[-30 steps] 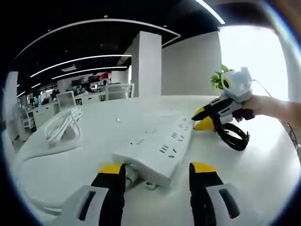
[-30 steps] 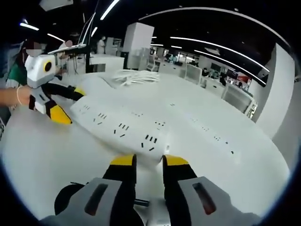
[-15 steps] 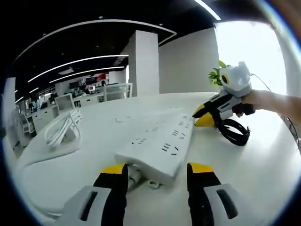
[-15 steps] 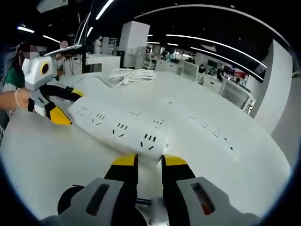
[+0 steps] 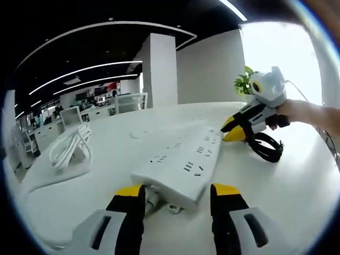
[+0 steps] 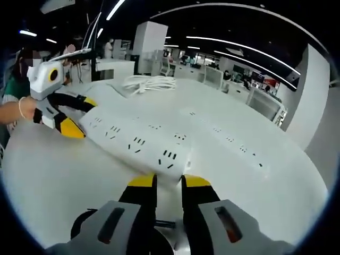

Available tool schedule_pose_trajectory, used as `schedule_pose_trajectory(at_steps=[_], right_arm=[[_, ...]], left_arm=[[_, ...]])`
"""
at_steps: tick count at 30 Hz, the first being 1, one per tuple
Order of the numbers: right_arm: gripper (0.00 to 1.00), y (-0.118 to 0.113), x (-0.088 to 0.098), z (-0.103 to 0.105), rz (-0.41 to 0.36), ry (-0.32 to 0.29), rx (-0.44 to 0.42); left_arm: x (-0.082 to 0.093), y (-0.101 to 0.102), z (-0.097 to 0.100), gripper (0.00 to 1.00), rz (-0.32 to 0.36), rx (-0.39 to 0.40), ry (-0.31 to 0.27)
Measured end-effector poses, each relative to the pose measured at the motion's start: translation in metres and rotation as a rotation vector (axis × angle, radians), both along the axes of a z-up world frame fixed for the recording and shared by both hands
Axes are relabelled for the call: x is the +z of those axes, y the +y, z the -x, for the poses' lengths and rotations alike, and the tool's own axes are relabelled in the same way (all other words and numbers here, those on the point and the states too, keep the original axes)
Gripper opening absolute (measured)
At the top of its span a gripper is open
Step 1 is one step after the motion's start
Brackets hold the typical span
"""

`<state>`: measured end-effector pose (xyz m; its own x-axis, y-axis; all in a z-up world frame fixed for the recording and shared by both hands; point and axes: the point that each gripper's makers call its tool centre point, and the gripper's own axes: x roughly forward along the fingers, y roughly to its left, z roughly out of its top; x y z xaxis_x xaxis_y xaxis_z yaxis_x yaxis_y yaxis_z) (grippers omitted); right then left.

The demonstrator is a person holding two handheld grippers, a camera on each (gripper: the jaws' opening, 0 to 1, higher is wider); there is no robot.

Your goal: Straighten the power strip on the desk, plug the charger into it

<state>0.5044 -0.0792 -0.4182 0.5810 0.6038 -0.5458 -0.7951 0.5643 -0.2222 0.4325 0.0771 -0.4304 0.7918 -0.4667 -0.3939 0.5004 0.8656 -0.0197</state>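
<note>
The white desk (image 5: 297,180) carries the white power strip (image 5: 183,162), which lies slantwise across its middle, well in from every edge. Each gripper stands at one end of it, so the step in hand looks like the straightening. The left gripper (image 5: 175,192) has its jaws parted, straddling the cord end of the strip without visibly touching it. The right gripper (image 6: 168,181) has its jaws drawn nearly together at the opposite end; whether they pinch the strip's edge cannot be told. To turn it cleanly, I would steer both ends together and keep the strip flat on the desk. A coiled white cable (image 5: 69,146) lies near the desk's far edge, a black loop of cord (image 5: 265,147) beneath the right gripper. No charger can be clearly made out, and the strip's own cord is cut off below the left jaws.
</note>
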Motion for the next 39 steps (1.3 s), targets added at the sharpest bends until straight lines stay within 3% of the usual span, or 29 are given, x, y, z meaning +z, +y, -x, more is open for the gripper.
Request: schedule_pose_trajectory(at_steps=[14, 39], right_arm=[[0.17, -0.002, 0.0, 0.009, -0.035, 0.01, -0.012], [0.17, -0.002, 0.0, 0.018, 0.002, 0.017, -0.041]], left_arm=[[-0.001, 0.004, -0.005, 0.48, -0.026, -0.037, -0.007], [-0.002, 0.007, -0.012, 0.49, -0.051, -0.095, -0.01]])
